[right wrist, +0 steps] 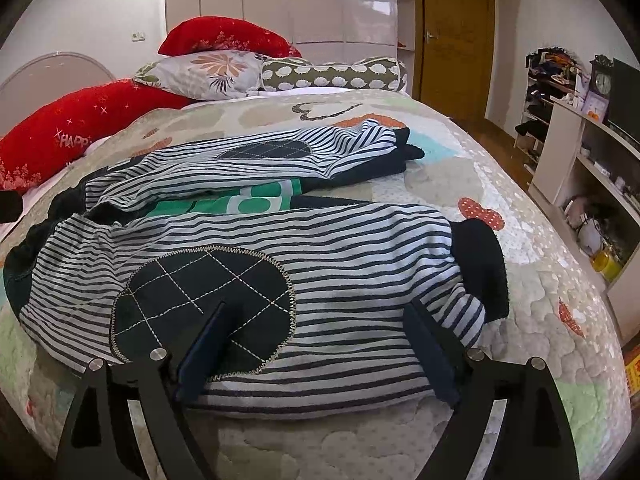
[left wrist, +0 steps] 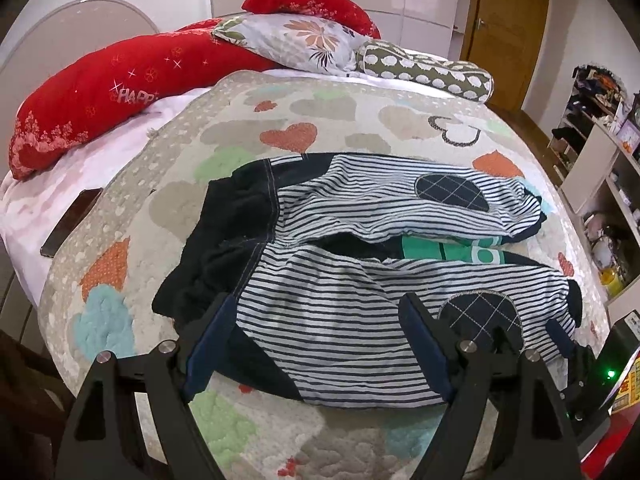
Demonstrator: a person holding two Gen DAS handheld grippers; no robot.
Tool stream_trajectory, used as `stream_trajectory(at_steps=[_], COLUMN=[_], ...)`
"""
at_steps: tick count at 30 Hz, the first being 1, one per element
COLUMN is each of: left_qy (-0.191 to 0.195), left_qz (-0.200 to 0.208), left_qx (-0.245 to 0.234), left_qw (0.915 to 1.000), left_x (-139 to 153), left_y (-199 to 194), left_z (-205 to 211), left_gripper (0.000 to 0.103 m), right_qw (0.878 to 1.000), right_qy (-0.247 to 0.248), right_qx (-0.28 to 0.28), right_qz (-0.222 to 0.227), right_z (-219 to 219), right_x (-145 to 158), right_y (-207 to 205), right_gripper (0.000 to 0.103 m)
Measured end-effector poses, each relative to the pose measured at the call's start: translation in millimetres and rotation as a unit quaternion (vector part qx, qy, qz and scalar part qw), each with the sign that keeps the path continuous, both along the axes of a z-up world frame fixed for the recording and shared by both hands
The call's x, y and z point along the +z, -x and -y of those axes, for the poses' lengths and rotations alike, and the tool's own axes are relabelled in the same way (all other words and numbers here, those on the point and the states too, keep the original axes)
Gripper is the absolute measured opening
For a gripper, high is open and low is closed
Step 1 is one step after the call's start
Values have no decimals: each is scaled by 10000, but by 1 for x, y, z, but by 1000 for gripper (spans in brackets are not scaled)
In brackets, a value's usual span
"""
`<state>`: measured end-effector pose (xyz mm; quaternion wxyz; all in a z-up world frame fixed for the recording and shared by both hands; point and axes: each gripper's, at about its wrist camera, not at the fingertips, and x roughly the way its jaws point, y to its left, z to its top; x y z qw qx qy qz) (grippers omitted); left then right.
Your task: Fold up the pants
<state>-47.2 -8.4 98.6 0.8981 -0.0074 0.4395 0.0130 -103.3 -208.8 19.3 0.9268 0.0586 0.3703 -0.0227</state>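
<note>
Navy-and-white striped pants (left wrist: 340, 320) lie spread on the quilted bed, dark waistband to the left, both legs running right, each with a dark quilted knee patch. My left gripper (left wrist: 320, 304) is open, just above the near leg by the waistband. My right gripper (right wrist: 316, 312) is open, over the near leg (right wrist: 340, 260) beside its knee patch (right wrist: 204, 304). The right gripper also shows in the left wrist view (left wrist: 560, 340) at the near cuff. A green printed garment (right wrist: 248, 200) shows between the two legs.
The heart-patterned quilt (left wrist: 320, 128) covers the bed. Red pillows (left wrist: 92, 96), a floral pillow (left wrist: 296, 40) and a spotted bolster (left wrist: 428, 68) lie at the head. A dark phone-like object (left wrist: 68, 220) lies at the left edge. Shelves (right wrist: 592, 184) stand at right; a wooden door (right wrist: 452, 36) is behind.
</note>
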Motion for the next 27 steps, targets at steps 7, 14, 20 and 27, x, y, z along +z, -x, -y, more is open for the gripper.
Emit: stream_trajectory(at_steps=[7,14,20,27], left_qy=[-252,-362,-344,-208], left_qz=[-37,-24,-80,-144], left_qx=[60,129,193,73], left_qw=[9997,9993,9992,9997], left_x=[1,6,4,10], left_y=[1,1,-1,-24], left_z=[13,29,41,20], left_gripper=[82,82,82,82], right_qw=[10000,9998,9994,9966], right_qy=[-32,-126,-118,-338], right_qx=[39,145,338,700], right_qz=[74,108,25,-279], right_z=[1,3,3,20], right_x=[-1,0,-1,24], right_y=[2,2,0,0], right_gripper=[92,94,96,96])
